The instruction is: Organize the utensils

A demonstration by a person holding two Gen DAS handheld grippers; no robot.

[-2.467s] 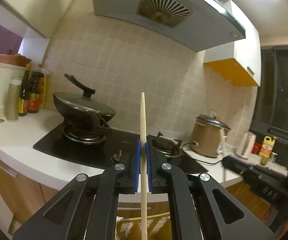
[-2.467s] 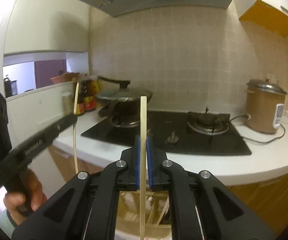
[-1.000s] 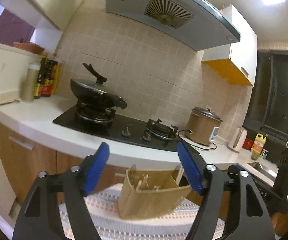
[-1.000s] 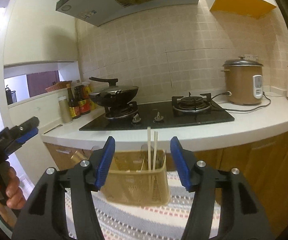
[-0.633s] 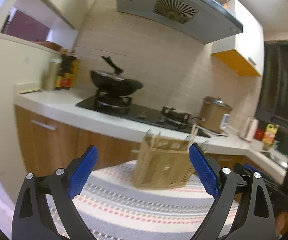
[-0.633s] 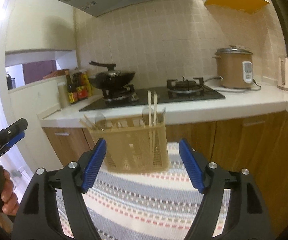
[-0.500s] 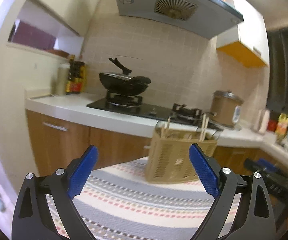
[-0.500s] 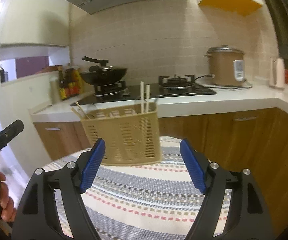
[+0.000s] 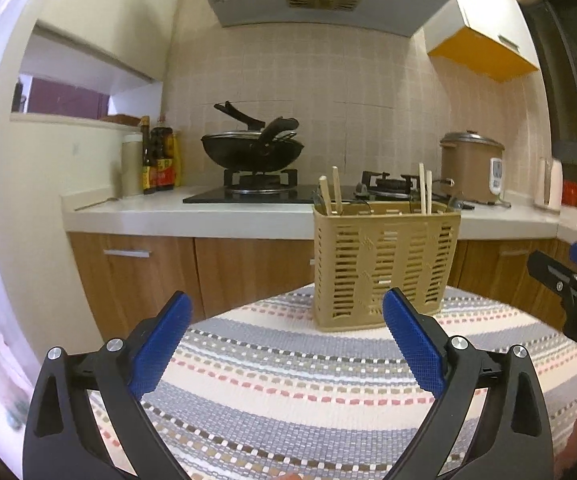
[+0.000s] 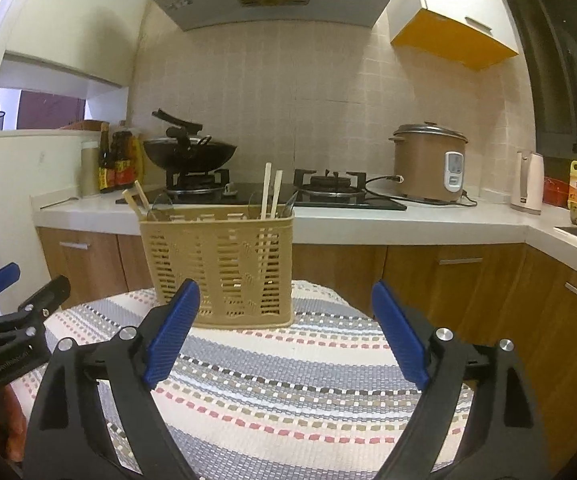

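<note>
**Op:** Tan plastic caddy [image 9: 384,264] stands upright at the far side of the striped mat [image 9: 288,380], past both tools. Two pairs of chopsticks stick out of it: left pair [image 9: 330,196] leaning near the left end, right pair [image 9: 424,194] nearly upright near the right end. Which compartments they sit in, I can't tell through the slats.

**Rev:** Tool state?

**Op:** Left gripper [image 9: 284,344] has its jaws spread wide, nothing between the blue pads [image 9: 160,344]. Right gripper [image 10: 284,328] the same, spread and empty. Both hover low over the mat, well short of the caddy.

**Rev:** So what's the step?

**Op:** My read: nothing is loose on the mat in either view, so the chopstick loading looks done or close to it. I'd judge this a retreat or a reach for the next item, which is out of frame.

**Rev:** How to do it well?

**Op:** Stay clear of the protruding sticks; a brush on those tips could tip the light caddy. If another utensil comes, I grip it mid-shaft, carry it vertical, and release only once it's inside the rim. Counter [image 10: 408,224] and wok [image 10: 190,156] behind are clear of my path.
</note>
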